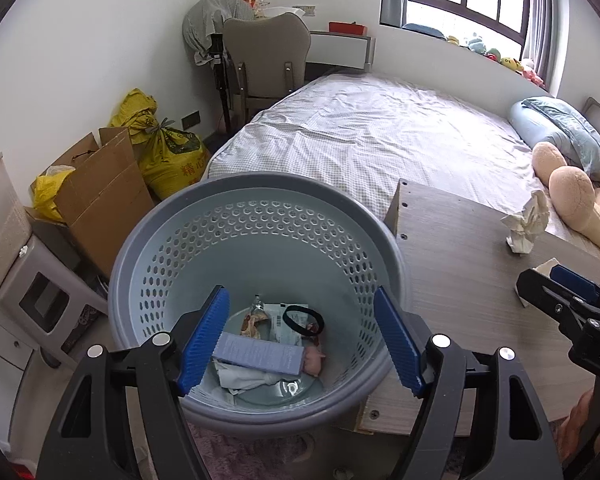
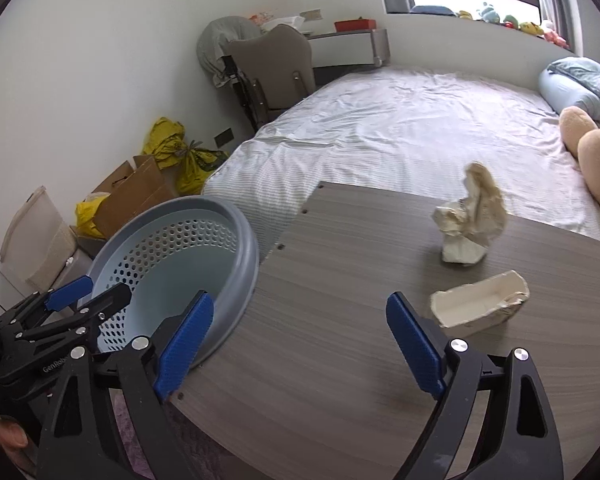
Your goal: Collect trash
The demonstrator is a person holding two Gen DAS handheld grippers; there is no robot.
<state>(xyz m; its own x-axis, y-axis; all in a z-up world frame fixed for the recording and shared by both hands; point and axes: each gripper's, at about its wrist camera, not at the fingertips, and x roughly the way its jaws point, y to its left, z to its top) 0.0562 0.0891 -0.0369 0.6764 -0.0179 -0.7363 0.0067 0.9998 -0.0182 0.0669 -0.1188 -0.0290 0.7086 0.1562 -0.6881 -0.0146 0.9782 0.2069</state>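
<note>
Both your claws stand apart, empty; the torn cream cardboard tray [image 2: 480,304] on the grey wood counter [image 2: 340,320] may crush or slide away.

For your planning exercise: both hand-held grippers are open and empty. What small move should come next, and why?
Probably ease the right hand-held gripper toward the torn paper tray: it is the nearest trash left on the wooden board, with crumpled paper beyond and the basket alongside.

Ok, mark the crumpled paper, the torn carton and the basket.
crumpled paper [image 2: 470,220]: right wrist view, its middle.
torn carton [image 2: 480,300]: right wrist view, inner wall.
basket [image 1: 260,188]: left wrist view, far rim.
</note>
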